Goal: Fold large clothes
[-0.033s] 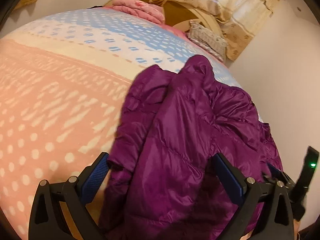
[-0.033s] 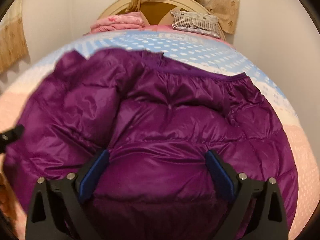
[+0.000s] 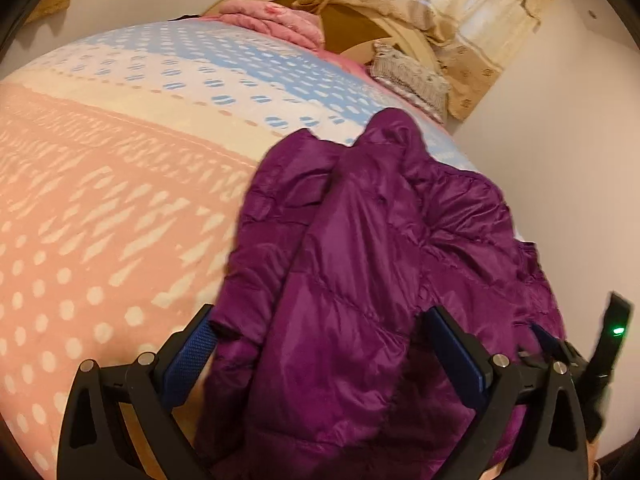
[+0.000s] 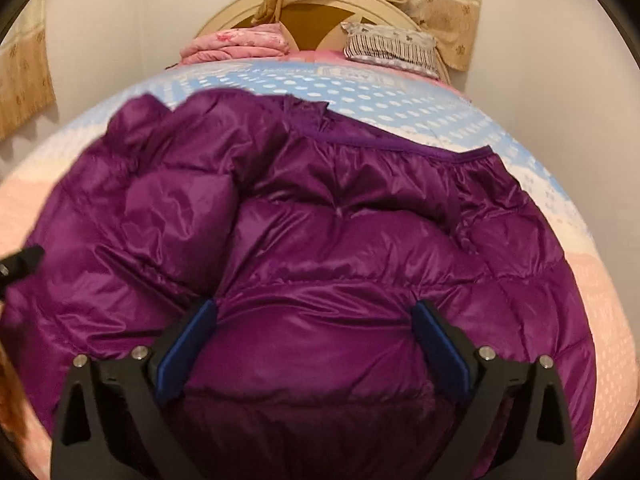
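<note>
The bed (image 3: 120, 200) lay under a crumpled purple jacket (image 4: 320, 248) near its foot. My left gripper (image 3: 320, 344) and right gripper (image 4: 316, 332) both stood wide apart over the jacket, holding nothing.

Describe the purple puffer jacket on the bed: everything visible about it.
The purple quilted puffer jacket looks like shiny, slippery nylon with stitched padded channels. It lies crumpled on the pink, cream and blue dotted bedspread, a sleeve or flap thrown across its body and a gathered, trimmed edge on the far side. The left gripper and right gripper are open, fingers straddling its near folds; whether they touch the fabric is unclear.
</note>
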